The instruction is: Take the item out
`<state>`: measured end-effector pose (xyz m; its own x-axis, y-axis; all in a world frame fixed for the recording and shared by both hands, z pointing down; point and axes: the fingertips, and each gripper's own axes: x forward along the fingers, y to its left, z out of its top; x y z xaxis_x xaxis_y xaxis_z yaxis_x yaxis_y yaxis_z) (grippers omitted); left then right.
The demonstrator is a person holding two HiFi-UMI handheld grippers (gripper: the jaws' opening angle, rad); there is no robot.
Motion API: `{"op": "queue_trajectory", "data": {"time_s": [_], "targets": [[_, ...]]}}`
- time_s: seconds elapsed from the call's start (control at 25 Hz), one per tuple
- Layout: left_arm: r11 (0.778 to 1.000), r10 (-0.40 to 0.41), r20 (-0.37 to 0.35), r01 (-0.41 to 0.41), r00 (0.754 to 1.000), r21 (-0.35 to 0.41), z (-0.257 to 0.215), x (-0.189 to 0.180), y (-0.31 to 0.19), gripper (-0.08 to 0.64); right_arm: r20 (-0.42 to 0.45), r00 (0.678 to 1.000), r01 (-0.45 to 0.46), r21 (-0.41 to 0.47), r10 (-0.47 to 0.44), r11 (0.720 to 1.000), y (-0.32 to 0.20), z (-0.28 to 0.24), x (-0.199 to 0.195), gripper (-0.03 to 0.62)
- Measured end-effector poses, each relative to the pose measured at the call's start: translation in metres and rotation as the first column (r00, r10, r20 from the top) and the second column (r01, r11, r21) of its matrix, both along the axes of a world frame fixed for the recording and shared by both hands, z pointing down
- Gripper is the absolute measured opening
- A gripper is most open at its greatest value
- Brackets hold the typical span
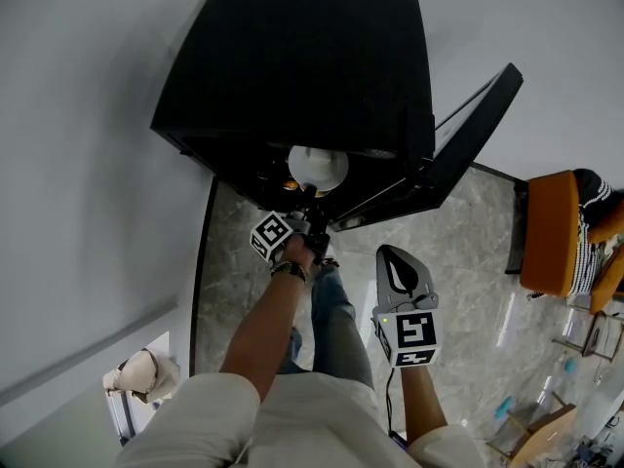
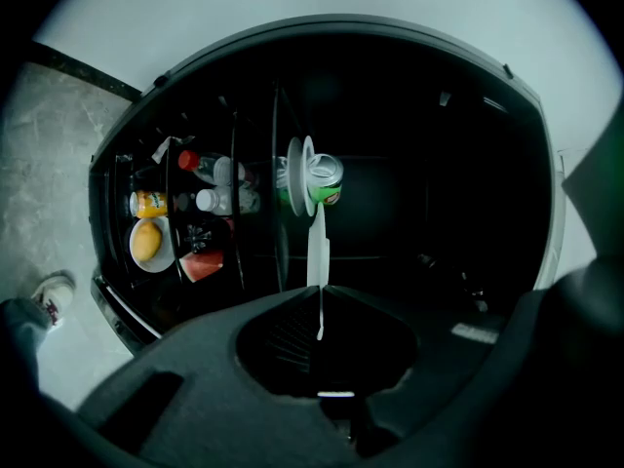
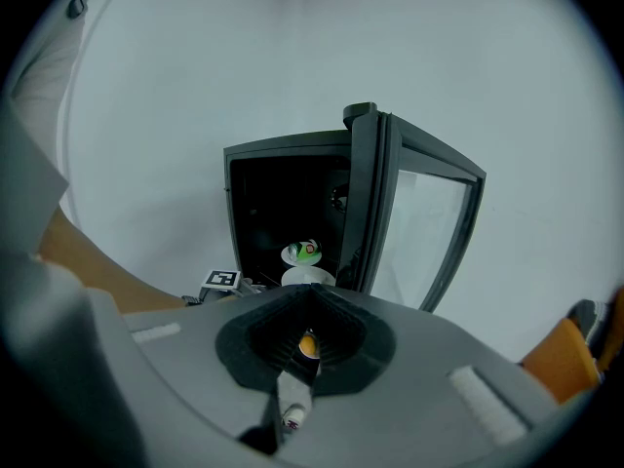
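Removal is partly done. Left claw [image 2: 319, 295] is clamped on the rim of the white plate [image 2: 317, 247] carrying a green can [image 2: 328, 179], at the open black fridge's [image 1: 292, 57] mouth. Right claw [image 3: 310, 295] is together, empty and well back.

Floor: grey marbled stone floor [image 1: 458, 252], glossy, edged by a thin black skirting strip [image 1: 202, 271] against the plain white wall [image 1: 78, 115]

Far right, head view: orange upholstered chair [image 1: 551, 232]; black-and-white striped garment [image 1: 590, 203] on a person seated there

Left gripper view, dark shelves: white bowl holding a yellow fruit [image 2: 146, 243]; yellow-labelled bottle [image 2: 148, 203] just beside it; red wedge-shaped piece [image 2: 202, 264] near the bowl; red-capped clear bottle [image 2: 200, 167] and white-capped bottle [image 2: 219, 201] close together, further in
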<state>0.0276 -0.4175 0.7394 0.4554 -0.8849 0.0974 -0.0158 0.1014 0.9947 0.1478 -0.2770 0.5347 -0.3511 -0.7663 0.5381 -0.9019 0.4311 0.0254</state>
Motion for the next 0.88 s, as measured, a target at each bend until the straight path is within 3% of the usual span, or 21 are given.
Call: {"op": "queue_trajectory", "data": {"time_s": [0.48, 0.64, 0.88], "targets": [[0.999, -0.007, -0.024, 0.008, 1.0, 0.051, -0.087, -0.027, 0.042, 0.012, 0.033, 0.999, -0.018, 0.089, 0.015, 0.996, 0.0, -0.034, -0.012, 0.008], [0.995, 0.032, -0.052, -0.027, 0.998, 0.093, -0.13, -0.028, 0.067, 0.012, 0.049, 0.999, -0.027, 0.122, 0.021, 0.992, 0.008, -0.053, -0.02, 0.008], [0.992, 0.092, -0.077, -0.085, 0.993, 0.098, -0.18, -0.022, 0.121, 0.012, 0.061, 0.997, -0.047, 0.172, 0.037, 0.984, 0.023, -0.079, -0.028, 0.008]]}}
